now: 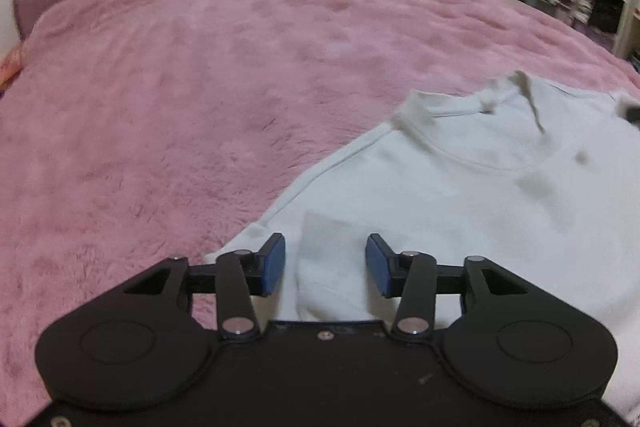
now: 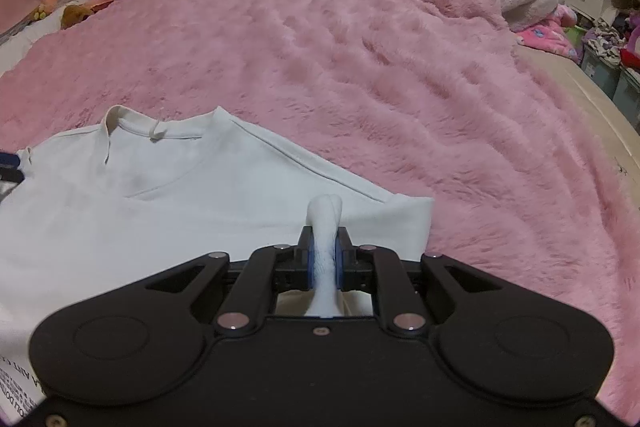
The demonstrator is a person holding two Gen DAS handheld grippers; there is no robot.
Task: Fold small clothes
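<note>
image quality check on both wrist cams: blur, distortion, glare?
Left wrist: motion-smeared, white shirt collar and shelves soft, hand-held gripper sharp; right wrist: crisp, fur texture of pink blanket clear; both: strong fisheye bending, dark corner vignette, flat indoor light, no glare.

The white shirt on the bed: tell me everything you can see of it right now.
The white shirt is a pale, soft knit top with a ribbed round collar, a small neck loop and raglan-style shoulder seams. It lies mostly flat, front up, collar away from the cameras, on the fluffy pink blanket. Faint grey smudges mark the chest. The right gripper is shut on a bunched fold of its edge; the left gripper stands open above it, pads clear.
</note>
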